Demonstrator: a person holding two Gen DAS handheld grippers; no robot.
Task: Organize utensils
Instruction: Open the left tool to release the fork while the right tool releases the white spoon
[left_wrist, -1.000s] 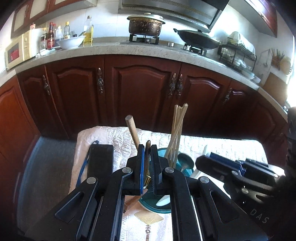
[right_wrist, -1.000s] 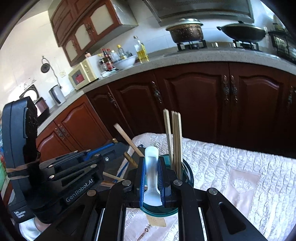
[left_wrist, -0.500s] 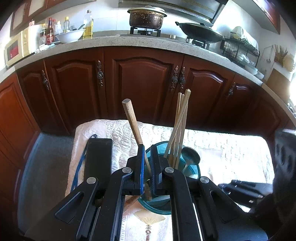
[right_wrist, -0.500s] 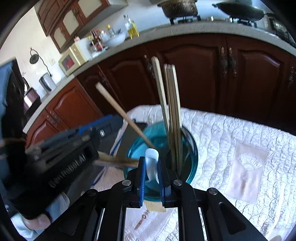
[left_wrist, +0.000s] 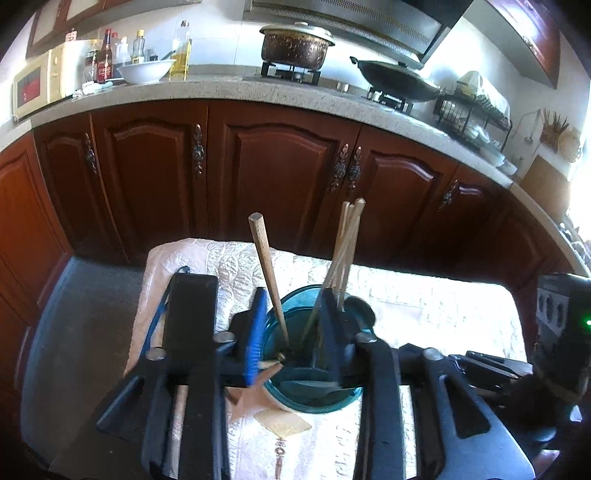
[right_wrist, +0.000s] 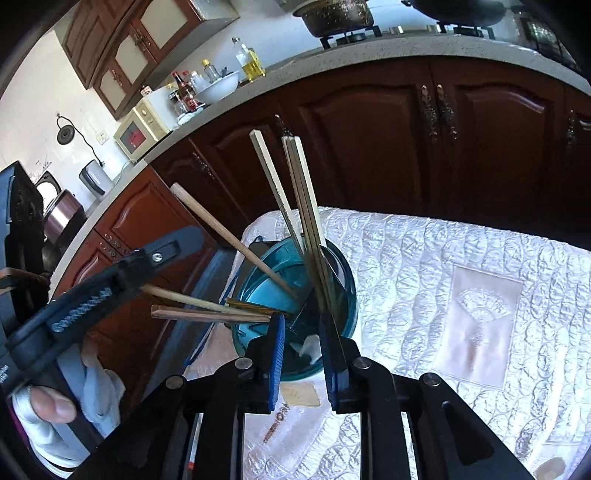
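Observation:
A teal glass holder (left_wrist: 314, 397) (right_wrist: 347, 295) stands on the white quilted cloth. It holds several wooden chopsticks (left_wrist: 345, 240) (right_wrist: 299, 192), a wooden-handled utensil (left_wrist: 266, 266) (right_wrist: 221, 229) and a white spoon (right_wrist: 310, 347) low inside. My left gripper (left_wrist: 291, 339) is open above the holder, its fingers either side of the wooden handle without touching it. My right gripper (right_wrist: 301, 350) is open above the holder's near rim, with the white spoon lying loose below it. More wooden utensils (right_wrist: 207, 314) lie beside the holder on the left.
A black phone-like slab (left_wrist: 190, 310) with a blue strap lies on the cloth (right_wrist: 461, 266) left of the holder. Dark wooden cabinets (left_wrist: 280, 173) stand behind, under a stone counter with pots and bottles.
Both grippers have opened. The left one let go of the wooden-handled utensil, which now stands in the holder. The right one let go of the white spoon, now down inside the holder.

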